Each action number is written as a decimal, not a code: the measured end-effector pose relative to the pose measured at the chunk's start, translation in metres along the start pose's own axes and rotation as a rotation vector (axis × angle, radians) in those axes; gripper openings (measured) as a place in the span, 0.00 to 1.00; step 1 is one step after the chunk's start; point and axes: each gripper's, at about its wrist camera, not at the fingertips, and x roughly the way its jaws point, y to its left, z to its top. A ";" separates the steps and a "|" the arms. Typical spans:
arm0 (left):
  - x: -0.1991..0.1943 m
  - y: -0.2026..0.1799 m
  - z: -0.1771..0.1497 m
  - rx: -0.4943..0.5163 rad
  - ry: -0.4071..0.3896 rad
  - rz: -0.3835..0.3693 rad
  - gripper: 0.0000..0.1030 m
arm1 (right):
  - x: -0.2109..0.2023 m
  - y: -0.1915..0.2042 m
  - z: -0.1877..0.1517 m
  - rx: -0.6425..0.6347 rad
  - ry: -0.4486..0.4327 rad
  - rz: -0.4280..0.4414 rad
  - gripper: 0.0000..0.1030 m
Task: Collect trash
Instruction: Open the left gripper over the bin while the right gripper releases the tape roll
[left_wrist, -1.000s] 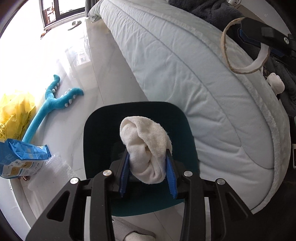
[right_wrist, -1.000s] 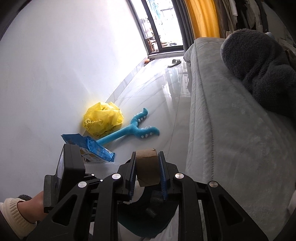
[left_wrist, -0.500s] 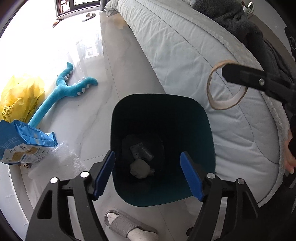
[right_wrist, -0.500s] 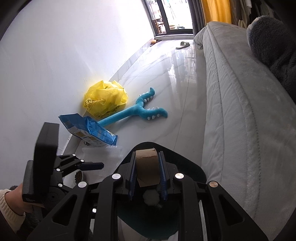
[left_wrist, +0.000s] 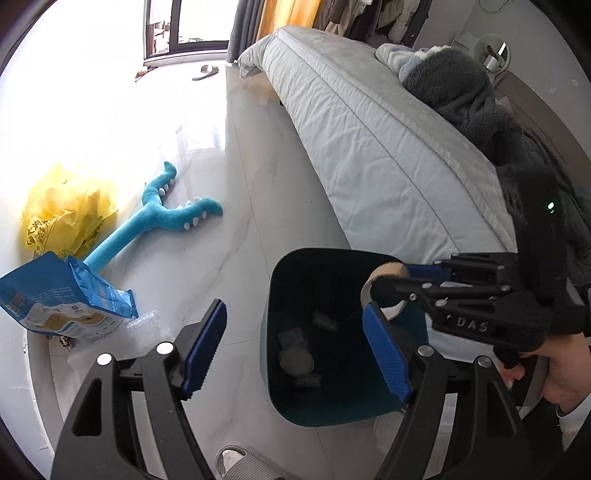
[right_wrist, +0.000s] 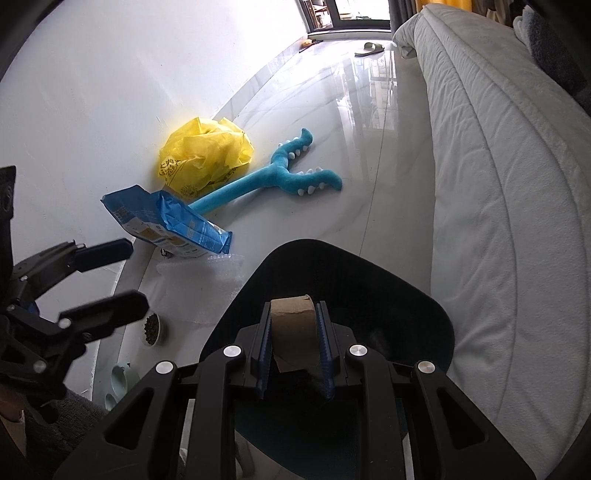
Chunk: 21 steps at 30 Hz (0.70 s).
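**Cardboard ring poised over the bin, ready to drop**

Pale glossy floor tiles (left_wrist: 258, 206) run between a white wall and the long side edge of a grey-white quilted bed (left_wrist: 369, 155), and our dark teal plastic waste bin (left_wrist: 295, 406) stands on the floor hard against that bed edge. Our right gripper (right_wrist: 293, 336) is clamped on a flat brown cardboard tape ring (right_wrist: 293, 332), which hangs over the bin's mouth toward the rim nearest the bed. Our left gripper (left_wrist: 295, 350) hangs spread wide and empty over the bin's wall-side rim, and through it we see a few small scraps already on the bin floor.

To do this well, we judge we should keep the ring inside the rim line before letting go, since it sits close to the bed-side rim and a light ring could catch the edge and roll off. Easing it toward the bin's centre and lowering a little would help.

Room is tight on the bed side and behind, where a grey slipper (left_wrist: 236, 461) lies near the bin. Open floor lies toward the wall, where a crumpled yellow plastic bag (right_wrist: 205, 158), a blue foil pouch (right_wrist: 162, 225), clear bubble wrap (right_wrist: 207, 273) and a blue plush toy (right_wrist: 273, 177) lie. A small bowl of kibble (right_wrist: 151, 328) sits near the wall.
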 end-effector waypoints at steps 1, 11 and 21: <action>-0.004 0.001 0.001 -0.002 -0.016 -0.004 0.76 | 0.004 0.001 -0.001 -0.002 0.010 0.000 0.22; -0.041 0.003 0.014 -0.032 -0.161 -0.037 0.76 | 0.033 0.005 -0.011 -0.023 0.100 -0.018 0.23; -0.072 -0.020 0.031 -0.004 -0.260 -0.031 0.76 | 0.050 0.003 -0.027 -0.035 0.200 -0.043 0.47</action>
